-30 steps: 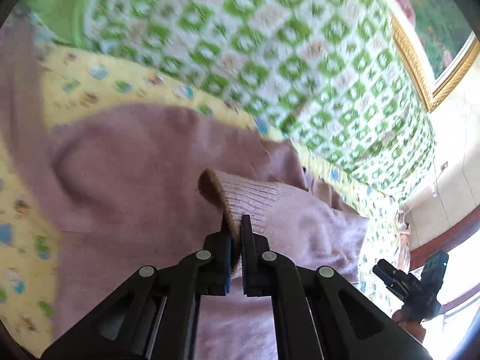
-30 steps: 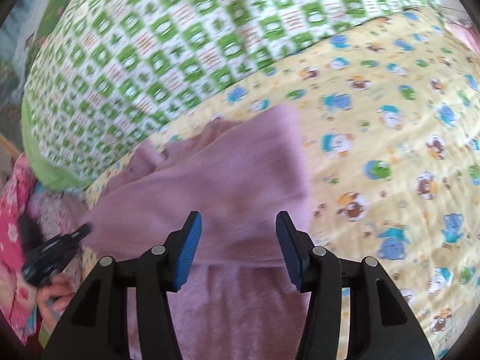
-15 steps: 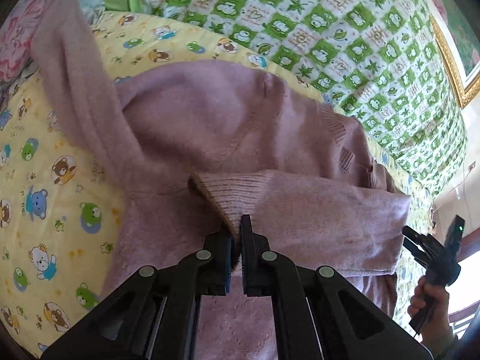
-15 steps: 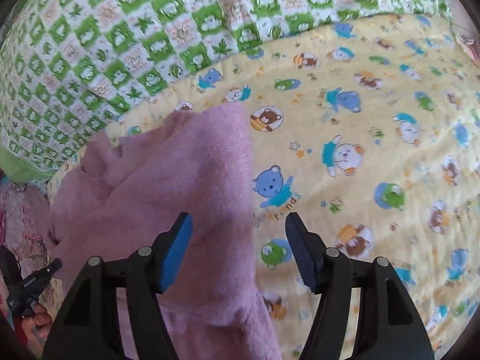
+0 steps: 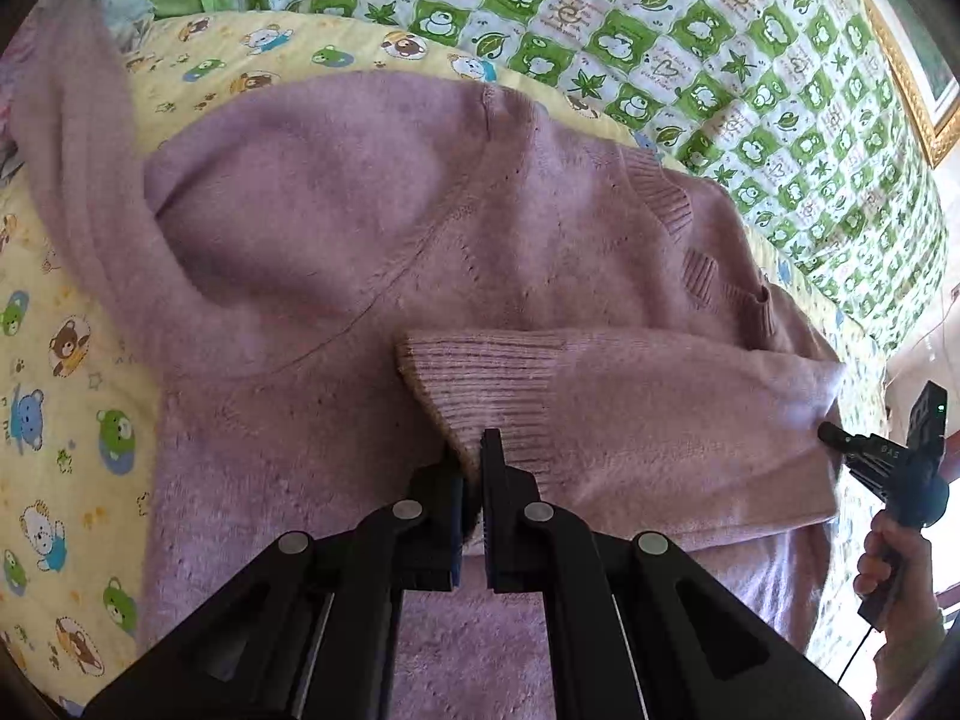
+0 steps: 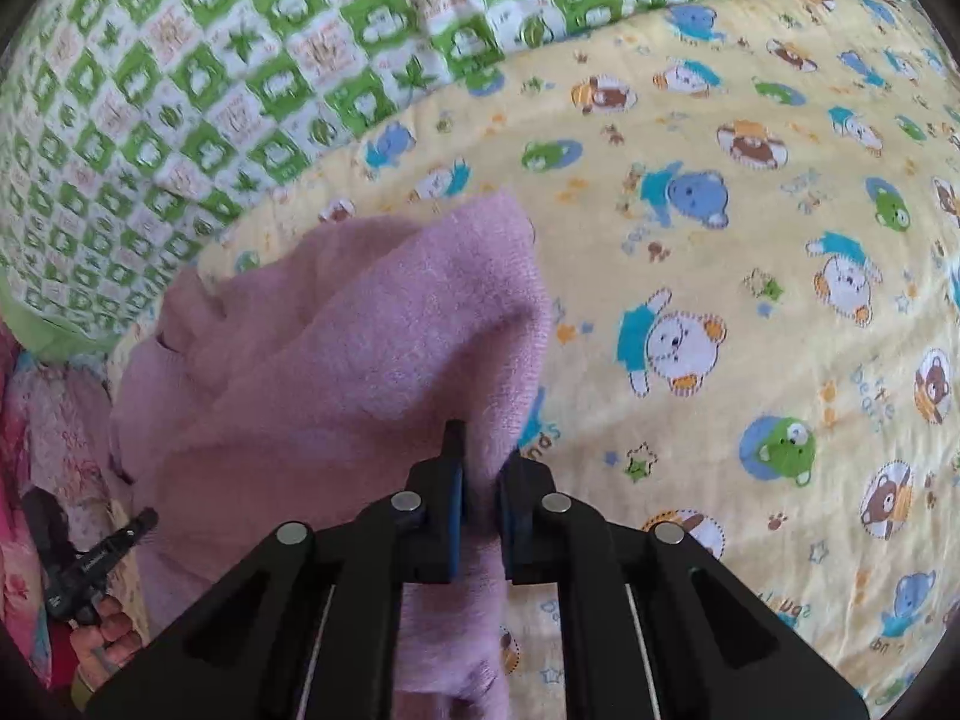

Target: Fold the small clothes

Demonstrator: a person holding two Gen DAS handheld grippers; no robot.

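Mauve knit wool, a small fuzzy sweater (image 5: 372,252), lies spread on the bed over a yellow sheet printed with cartoon bears (image 6: 750,276), with a green-and-white checked quilt (image 5: 690,42) bunched behind it. One sleeve has been laid across the body, and the left tool (image 5: 474,468) is clamped tight on its ribbed cuff (image 5: 480,384), holding the cuff low over the chest. The other sleeve trails out toward the upper left of that view.

The right tool (image 6: 480,480) has just been closing, and a raised fold of the sweater's side edge (image 6: 420,330) now sits pinched between its blue pads (image 6: 456,498); its jaws stand narrow, gripping fabric. Each hand shows at the margin of the opposite view.

The fold looks about half set: one sleeve in, the side panel lifted for turning over.

The risks, as I judge them:
- The right grip seems to have gathered a thick bunch rather than a clean edge, so carrying it over may drag the body askew.
- If the left tool lets go too early, the loose knit sleeve could slide off.
- Fuzzy yarn may snag on the pads at release.
- The soft bed gives little resistance, so creases may not hold.
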